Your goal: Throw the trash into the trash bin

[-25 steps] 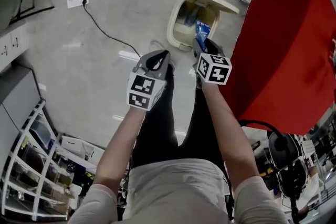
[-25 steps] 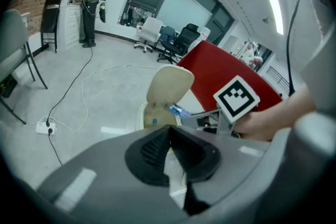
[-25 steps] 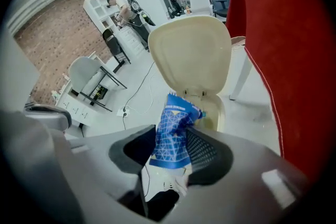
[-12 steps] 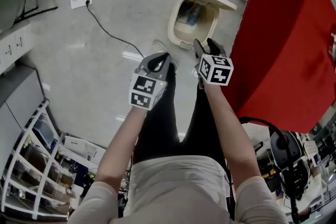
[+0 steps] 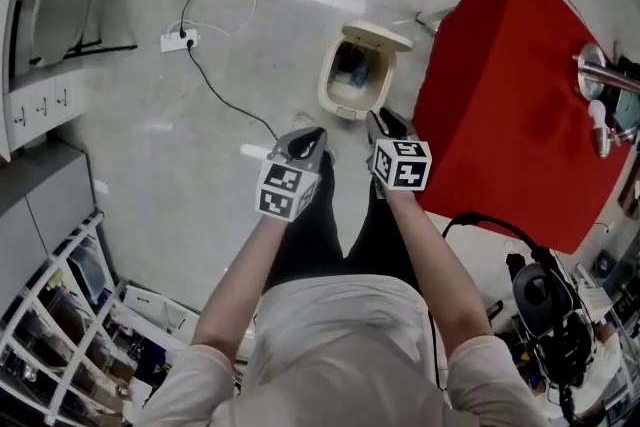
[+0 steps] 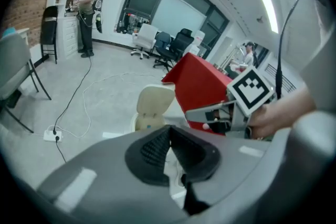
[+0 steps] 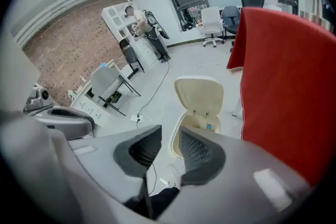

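Open-plan office or lab space: swivel office chairs [image 6: 169, 43] before tall windows [image 6: 173, 5], brick wall [image 7: 58, 55], white cabinets [image 7: 122, 21], power strip [image 5: 178, 40] with loose cables [image 5: 222, 90] on polished grey floor [image 5: 170, 165], stocked shelf rack [image 5: 45, 330], red-draped table [image 5: 500, 95].

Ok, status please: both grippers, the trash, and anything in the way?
Left gripper shut, empty. Right gripper jaws just closed partway, nothing between. Trash in bin, lid up. Nothing blocks it.

Trash bin [image 5: 357, 75]: cream plastic, smooth, slight sheen. Cloth [image 5: 510, 95]: red fabric, matt. Floor [image 5: 200, 155]: grey, polished, glossy, shows light reflections. Right gripper [image 7: 170, 138]: matt grey plastic shell; pads [image 7: 198, 150] black, ribbed, rubbery-looking.
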